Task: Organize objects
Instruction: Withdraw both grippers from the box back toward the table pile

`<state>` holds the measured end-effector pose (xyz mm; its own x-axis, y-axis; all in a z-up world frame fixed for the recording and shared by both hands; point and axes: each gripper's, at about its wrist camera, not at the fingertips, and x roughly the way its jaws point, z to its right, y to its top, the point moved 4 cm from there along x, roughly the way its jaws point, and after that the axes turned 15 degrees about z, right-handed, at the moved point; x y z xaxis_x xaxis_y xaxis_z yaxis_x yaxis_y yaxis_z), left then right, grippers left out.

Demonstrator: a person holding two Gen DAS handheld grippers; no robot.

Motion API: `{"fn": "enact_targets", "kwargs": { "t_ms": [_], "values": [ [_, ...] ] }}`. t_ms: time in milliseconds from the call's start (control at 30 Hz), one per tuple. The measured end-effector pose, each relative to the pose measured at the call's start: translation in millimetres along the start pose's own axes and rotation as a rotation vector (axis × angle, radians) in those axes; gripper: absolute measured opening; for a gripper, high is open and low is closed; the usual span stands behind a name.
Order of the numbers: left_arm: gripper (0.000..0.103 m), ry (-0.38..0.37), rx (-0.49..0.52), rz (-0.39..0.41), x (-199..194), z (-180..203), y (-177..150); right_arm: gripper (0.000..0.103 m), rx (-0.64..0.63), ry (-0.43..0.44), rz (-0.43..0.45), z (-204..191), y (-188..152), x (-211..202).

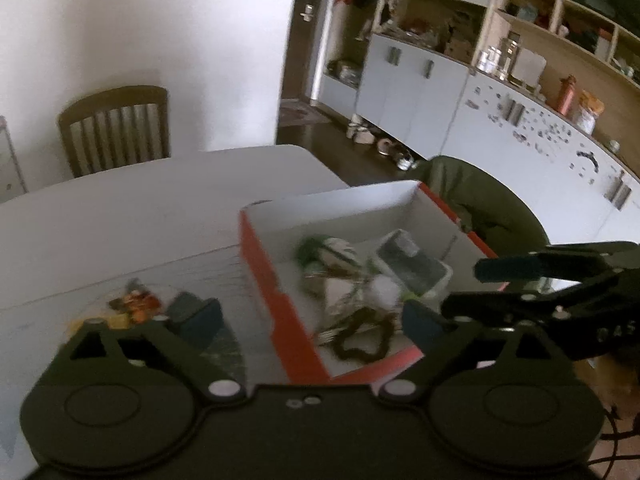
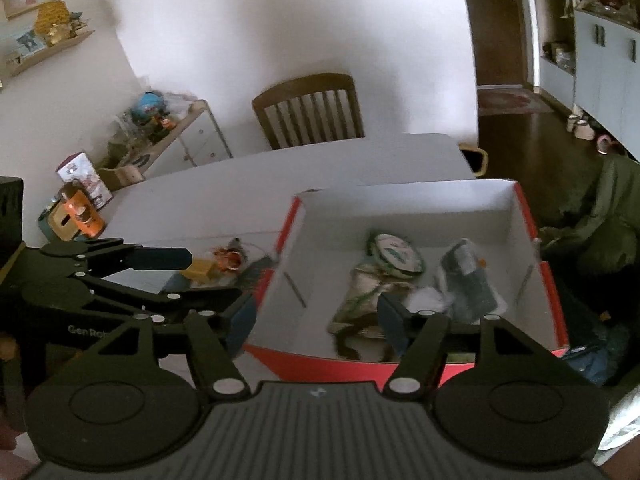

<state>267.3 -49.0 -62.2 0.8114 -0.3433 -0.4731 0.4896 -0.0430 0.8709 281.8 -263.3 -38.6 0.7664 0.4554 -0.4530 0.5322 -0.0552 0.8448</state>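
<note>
While both tools were held above the near end of the worktop (image 2: 360, 160), the likeliest trouble was judged to be a snag on the box (image 2: 400, 364), whose red near wall stood just under the right tool (image 2: 316, 316). Both tools were released, with nothing between their fingers: the left tool (image 1: 312, 316) gaped wide across the box's left wall, and the right tool was spread over the box's inside. In the box lay a green and white bundle (image 2: 384, 276), a grey remote (image 2: 468, 276) and a dark scrunchie (image 1: 360, 340), crowded toward the near side. The loose orange bits (image 1: 134, 306) were left on the worktop just beside the box, close to the left tool's finger, and could be scattered by a careless sweep. Open room was seen on the far worktop toward the chair (image 2: 310, 112); on the right the worktop's edge ran close beside the box.
</note>
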Motion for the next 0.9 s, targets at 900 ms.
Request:
{"fn": "enact_targets", "kwargs": {
  "t_ms": [900],
  "values": [
    [0.102, 0.204, 0.046, -0.004, -12, -169, -46, 0.082, -0.016, 0.0, -0.06, -117, -8, 82]
  ]
}}
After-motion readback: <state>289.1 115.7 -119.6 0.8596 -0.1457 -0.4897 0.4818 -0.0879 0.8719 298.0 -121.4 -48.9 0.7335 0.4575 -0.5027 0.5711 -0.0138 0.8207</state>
